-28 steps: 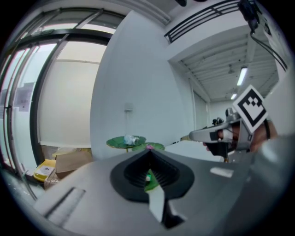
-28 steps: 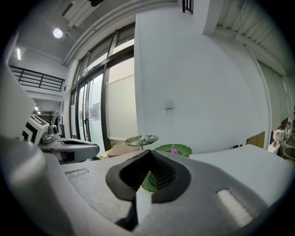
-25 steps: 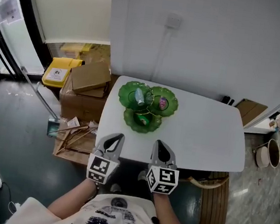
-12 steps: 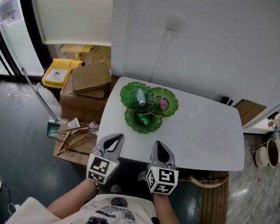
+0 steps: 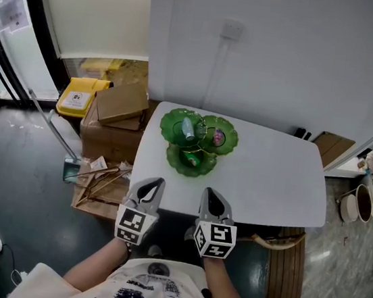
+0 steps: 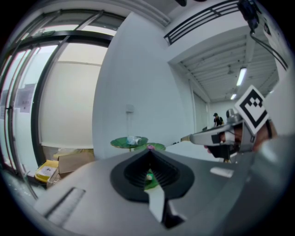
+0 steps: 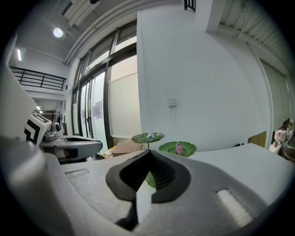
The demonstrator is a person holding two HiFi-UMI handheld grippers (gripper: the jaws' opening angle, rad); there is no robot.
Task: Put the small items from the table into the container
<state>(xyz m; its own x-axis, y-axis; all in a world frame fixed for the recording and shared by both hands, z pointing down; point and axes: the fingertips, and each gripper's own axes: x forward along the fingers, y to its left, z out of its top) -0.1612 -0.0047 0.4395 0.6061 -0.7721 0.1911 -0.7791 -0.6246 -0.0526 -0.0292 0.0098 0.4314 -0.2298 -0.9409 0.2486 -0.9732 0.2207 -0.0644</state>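
A green container (image 5: 176, 122) of three leaf-shaped dishes stands at the far left of the white table (image 5: 271, 176). A pale blue item (image 5: 187, 129), a pink item (image 5: 216, 137) and a small green-and-white item (image 5: 191, 158) lie in its dishes. My left gripper (image 5: 153, 187) and right gripper (image 5: 211, 197) hover side by side at the table's near edge, well short of the container. Both are shut with nothing between the jaws. The left gripper view shows the left gripper (image 6: 149, 152) and, past it, the dishes (image 6: 129, 142). The right gripper (image 7: 148, 152) points toward the dishes (image 7: 147, 137) too.
The table's far edge meets a white wall. Left of the table sit cardboard boxes (image 5: 121, 102) and a yellow box (image 5: 77, 96) on the floor. A wooden stool (image 5: 287, 267) stands at the near right, with bowls (image 5: 357, 201) beyond. A person (image 6: 216, 120) stands far off.
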